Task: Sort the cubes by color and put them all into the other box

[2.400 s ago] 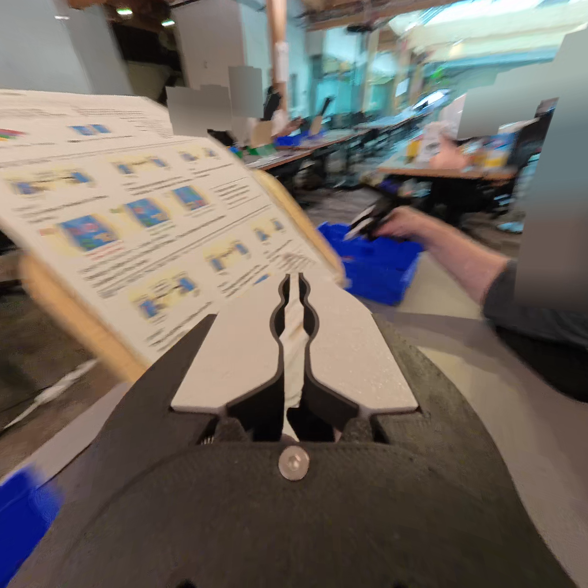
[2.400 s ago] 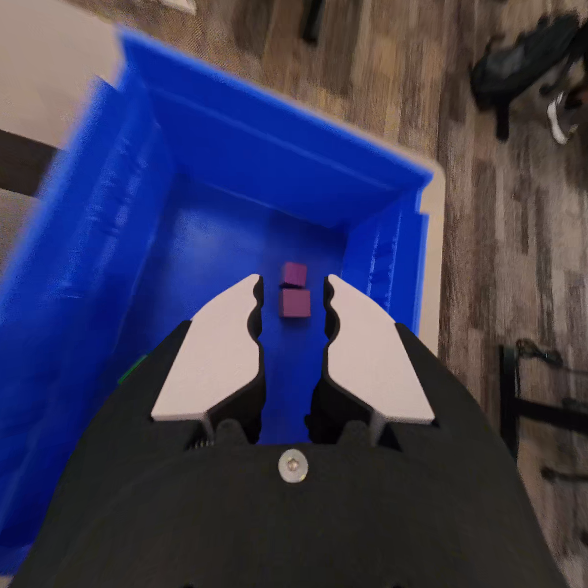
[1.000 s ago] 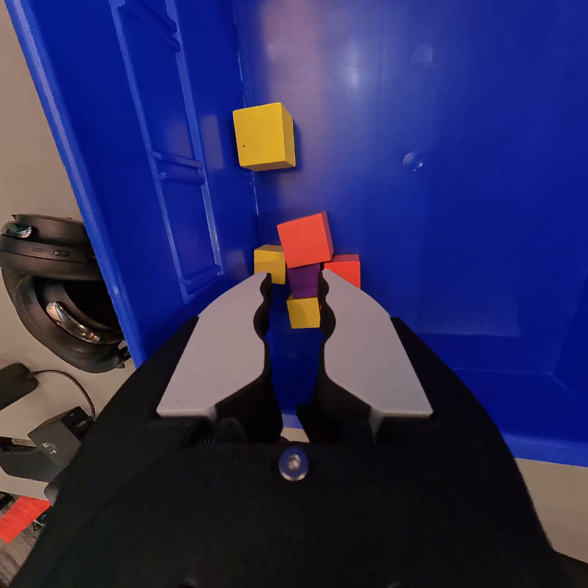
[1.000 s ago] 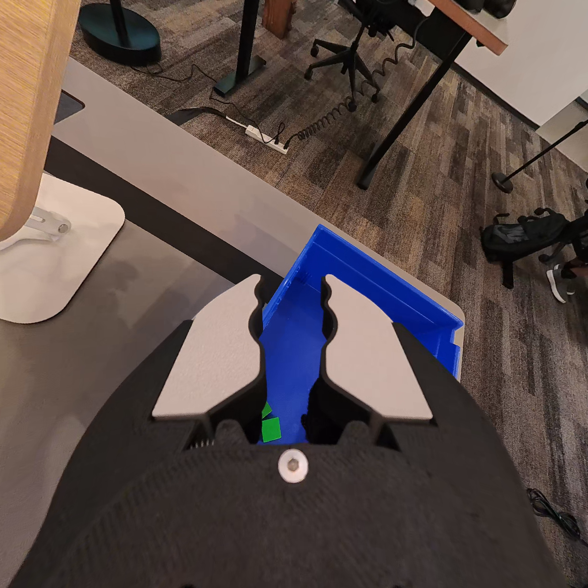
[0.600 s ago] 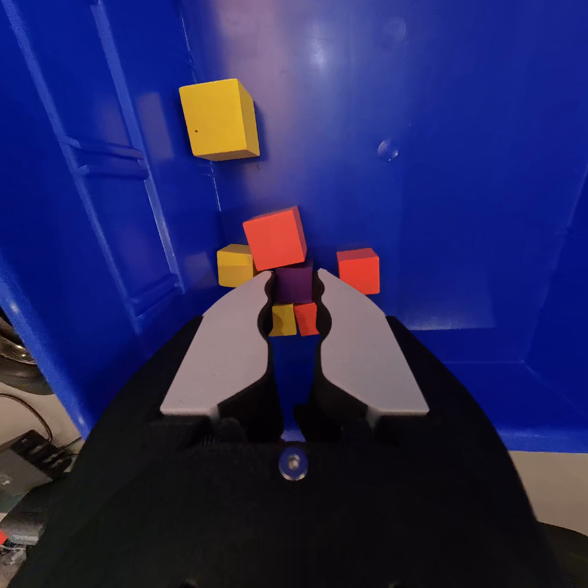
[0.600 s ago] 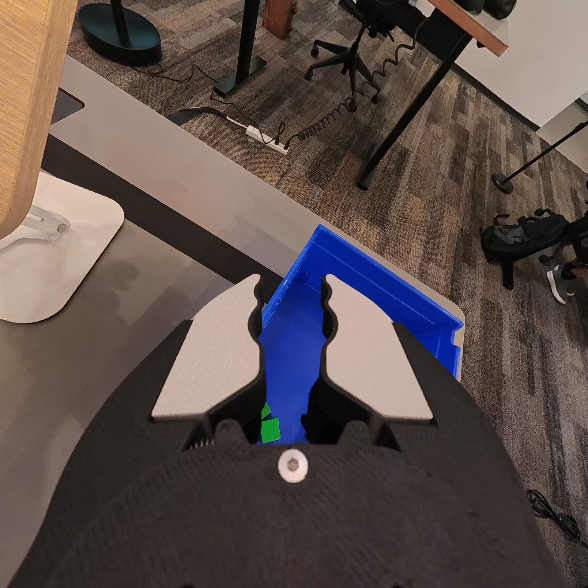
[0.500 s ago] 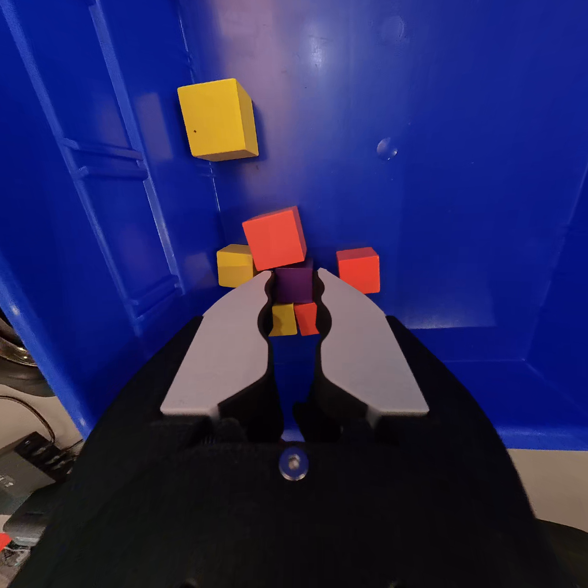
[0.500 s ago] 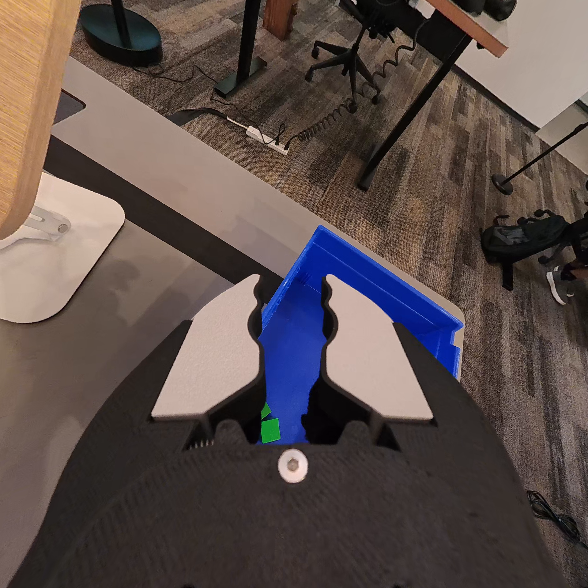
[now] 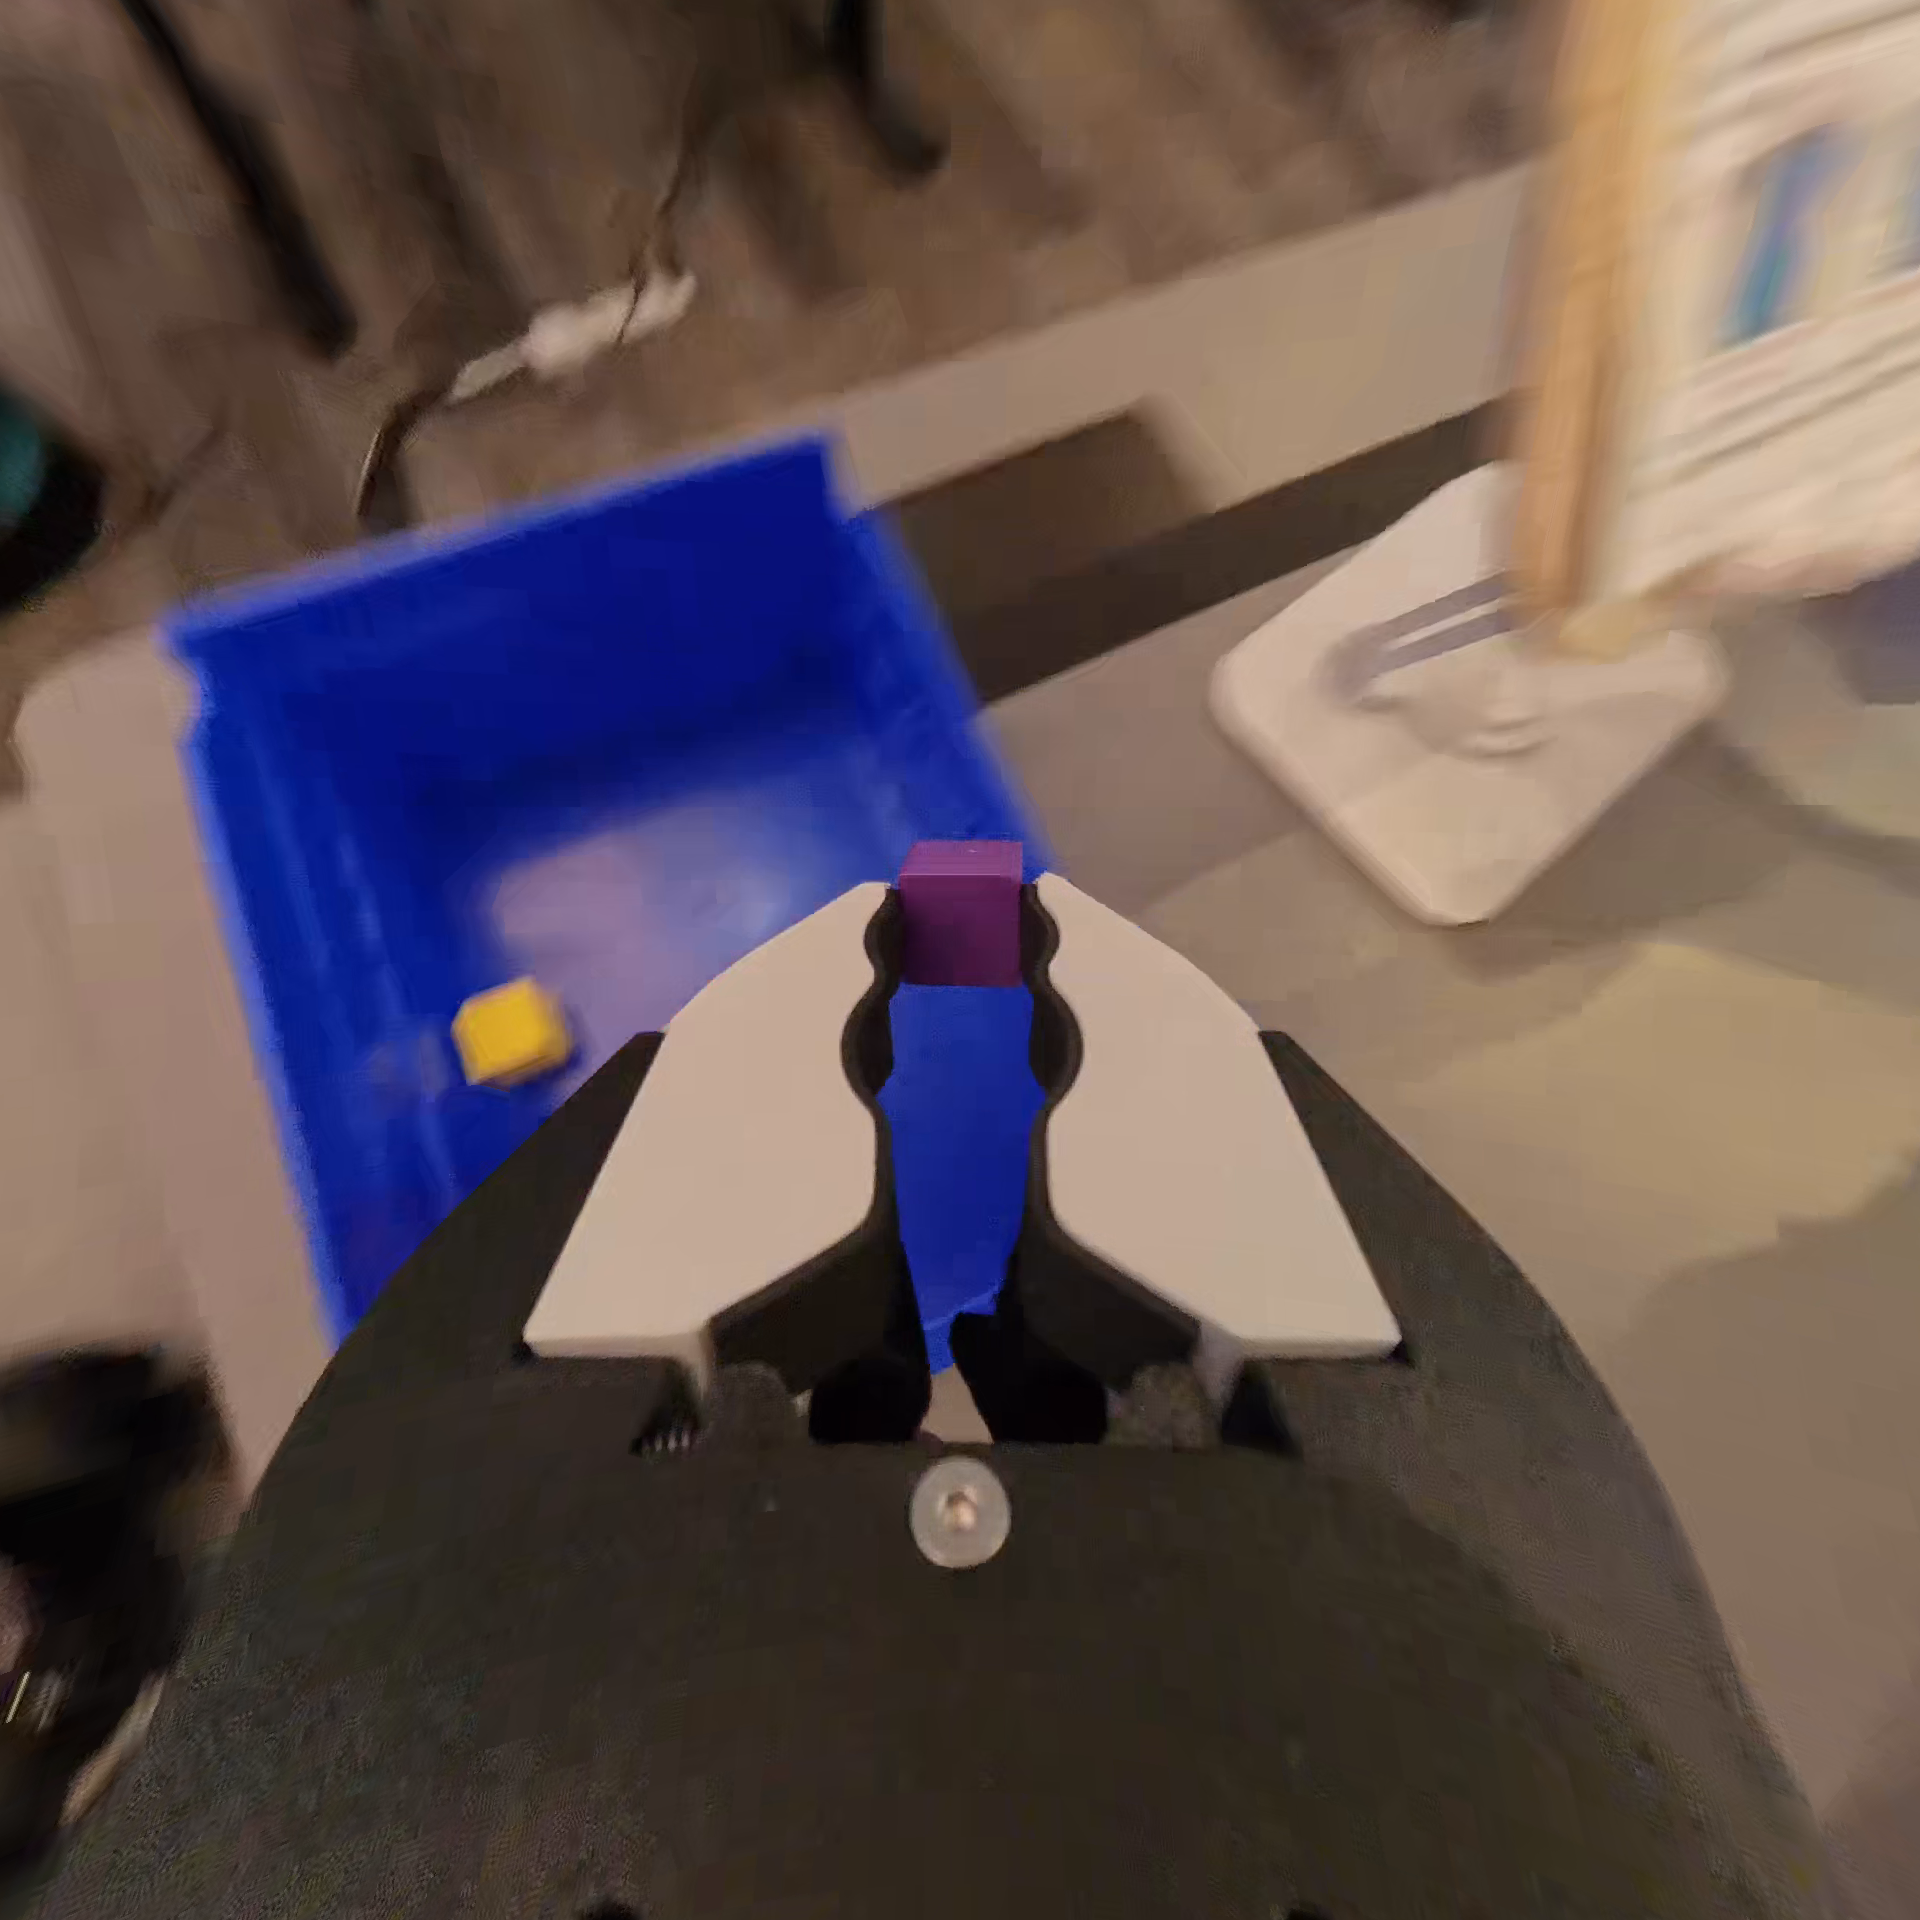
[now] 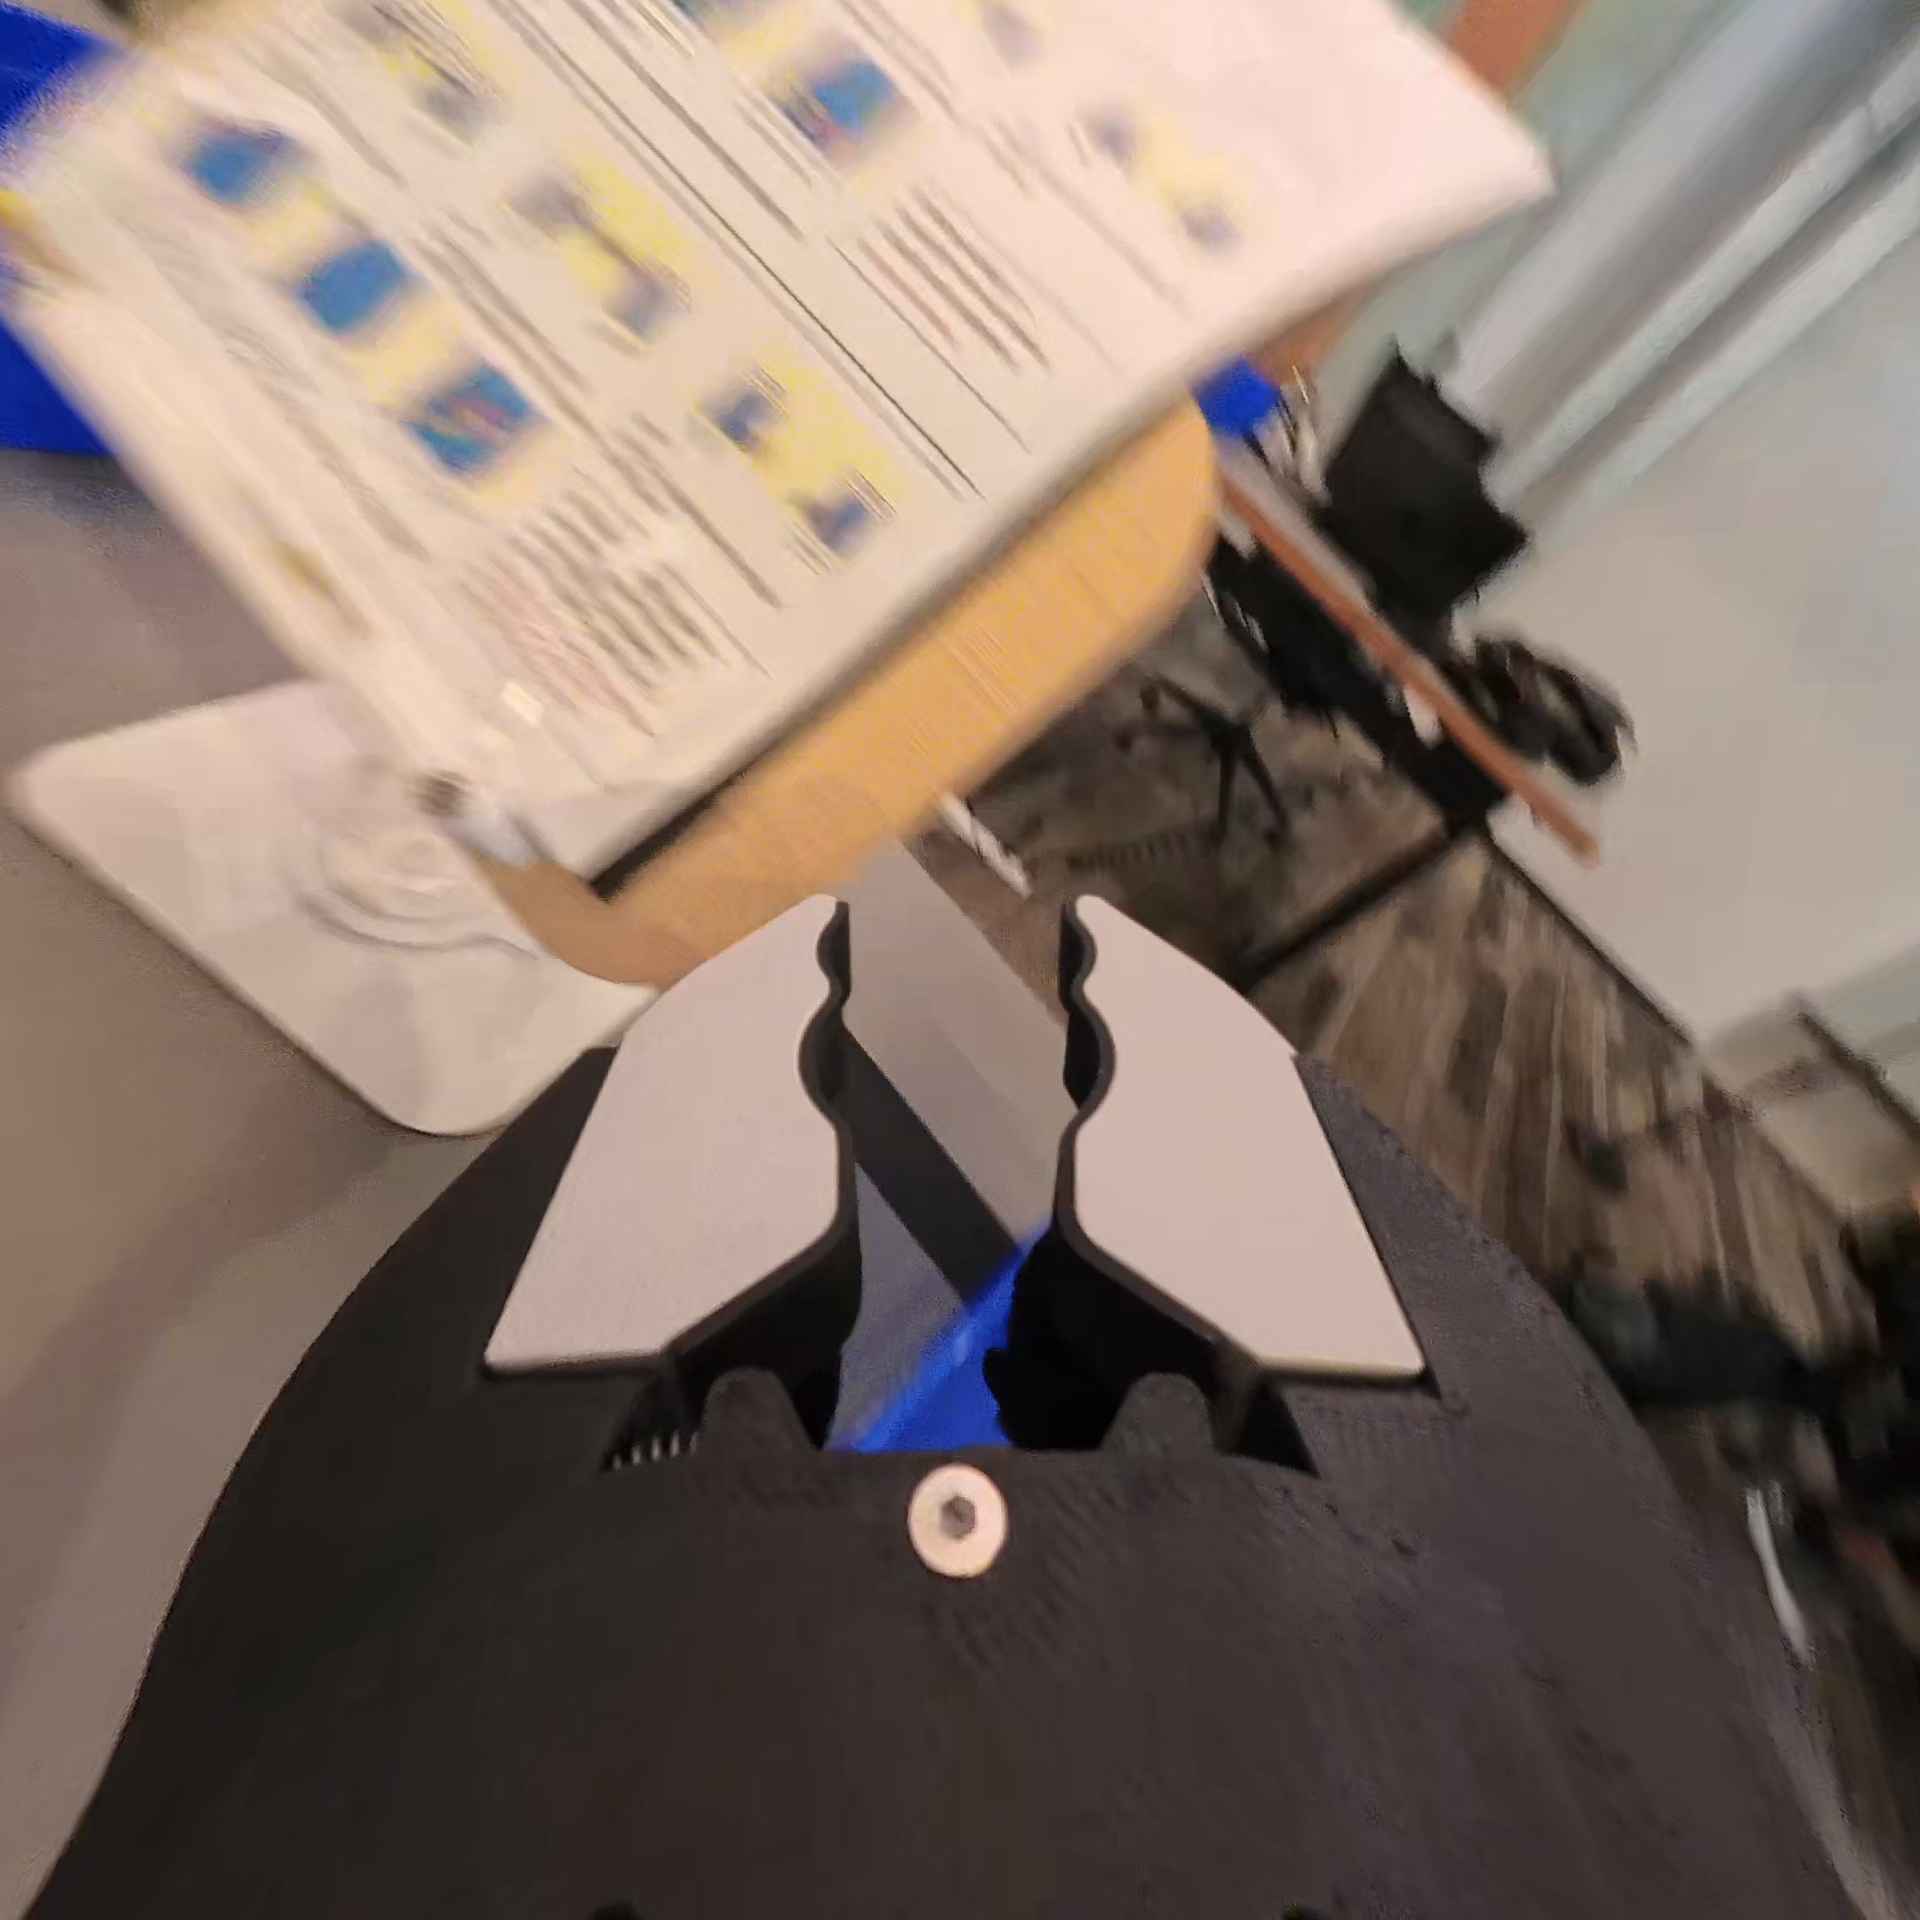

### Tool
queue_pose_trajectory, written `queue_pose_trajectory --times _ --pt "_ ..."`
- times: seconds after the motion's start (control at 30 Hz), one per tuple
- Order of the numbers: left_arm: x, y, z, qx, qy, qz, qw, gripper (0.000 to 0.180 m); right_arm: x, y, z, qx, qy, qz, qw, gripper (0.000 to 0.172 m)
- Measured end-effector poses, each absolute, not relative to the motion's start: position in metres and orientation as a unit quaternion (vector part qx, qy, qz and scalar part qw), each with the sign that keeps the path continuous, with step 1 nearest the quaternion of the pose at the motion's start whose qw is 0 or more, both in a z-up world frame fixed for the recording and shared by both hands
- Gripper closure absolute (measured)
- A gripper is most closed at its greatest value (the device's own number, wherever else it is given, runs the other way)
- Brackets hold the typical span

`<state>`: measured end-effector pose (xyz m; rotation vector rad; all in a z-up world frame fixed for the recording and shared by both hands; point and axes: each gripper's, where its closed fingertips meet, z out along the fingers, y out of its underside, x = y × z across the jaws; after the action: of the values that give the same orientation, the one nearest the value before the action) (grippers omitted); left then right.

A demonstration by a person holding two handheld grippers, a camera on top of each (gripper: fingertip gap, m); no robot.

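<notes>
**Purple cube clamped in the left fingers, other box off to the right**

The left gripper (image 9: 961, 914) holds a purple cube (image 9: 958, 914) right at its tips, both fingers (image 9: 769, 1091) pressed against the cube's sides. It hangs above the right-hand wall of a blue box (image 9: 499, 727), roughly over the rim, with bare desk (image 9: 1403, 1091) starting just beyond. One yellow cube (image 9: 509, 1034) lies on the floor of that box, down and to the left of the fingers.

What matters next, I'd judge, is direction: the cube has to leave this box and travel across the desk to the other one. That second box shows only as a sliver of blue (image 10: 935, 1371) low between the right gripper's fingers, so it sits on the right side, past the white stand (image 9: 1475, 707) that carries the printed sheet (image 10: 644, 343). The left gripper is the one carrying, so it must cross rightward, clearing the stand's base.

The right gripper (image 10: 951, 935) has its fingers apart with nothing between them, pointed up toward the sheet and the room beyond. It is nearer the target box but has nothing to deliver. The views are blurred, so finer placement is hard to call.
</notes>
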<state>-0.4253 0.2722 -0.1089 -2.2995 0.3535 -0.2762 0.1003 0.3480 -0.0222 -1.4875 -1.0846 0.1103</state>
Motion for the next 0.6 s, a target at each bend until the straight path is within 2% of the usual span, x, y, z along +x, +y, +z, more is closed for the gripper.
queue_pose_trajectory --times 0.1,0.2,0.4,0.6 --pt "-0.351 0.261 -0.047 -0.829 0.229 -0.193 0.472 0.158 0.052 0.3 0.003 -0.536 -0.526 0.086 0.654 0.13" --pt "-0.269 0.244 -0.008 -0.75 0.31 -0.287 0.509 0.158 0.006 0.253 0.012 -0.439 -0.562 0.11 0.692 0.13" --pt "-0.119 0.213 -0.009 -0.635 0.405 -0.482 0.448 0.158 -0.057 0.204 -0.009 -0.335 -0.6 0.087 0.721 0.127" --pt "-0.068 0.196 -0.025 -0.594 0.409 -0.576 0.386 0.158 -0.068 0.195 -0.021 -0.307 -0.616 0.084 0.721 0.129"
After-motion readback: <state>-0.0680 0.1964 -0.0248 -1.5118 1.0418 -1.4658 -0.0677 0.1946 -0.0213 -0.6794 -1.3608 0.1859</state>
